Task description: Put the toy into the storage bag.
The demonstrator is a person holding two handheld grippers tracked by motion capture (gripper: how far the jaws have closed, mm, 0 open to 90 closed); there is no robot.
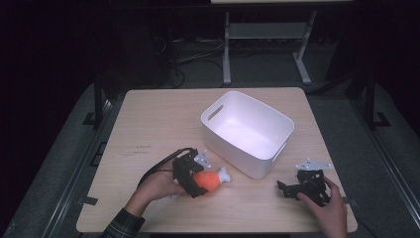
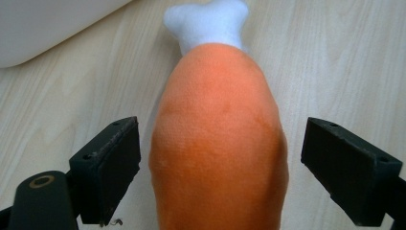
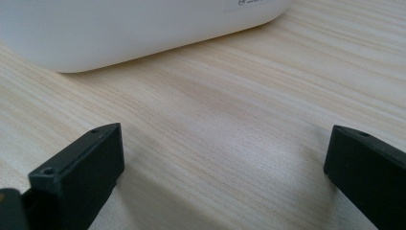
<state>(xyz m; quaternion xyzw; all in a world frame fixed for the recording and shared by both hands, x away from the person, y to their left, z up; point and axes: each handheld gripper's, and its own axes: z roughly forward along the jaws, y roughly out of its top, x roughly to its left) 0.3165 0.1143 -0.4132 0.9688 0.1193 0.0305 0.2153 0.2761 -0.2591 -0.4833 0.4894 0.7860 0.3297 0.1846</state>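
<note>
Drumstick toy (image 2: 218, 139): between the jaws of my left claw (image 2: 220, 163), lying on the table (image 1: 148, 124).
Bin (image 1: 246, 131): beyond my left claw, just past the toy.
My right claw (image 1: 297, 187): well right of the toy, bin ahead of it.

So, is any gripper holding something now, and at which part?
Nothing is held. The left gripper is open around the orange body of the toy drumstick, not touching. The right gripper is open and empty.
</note>
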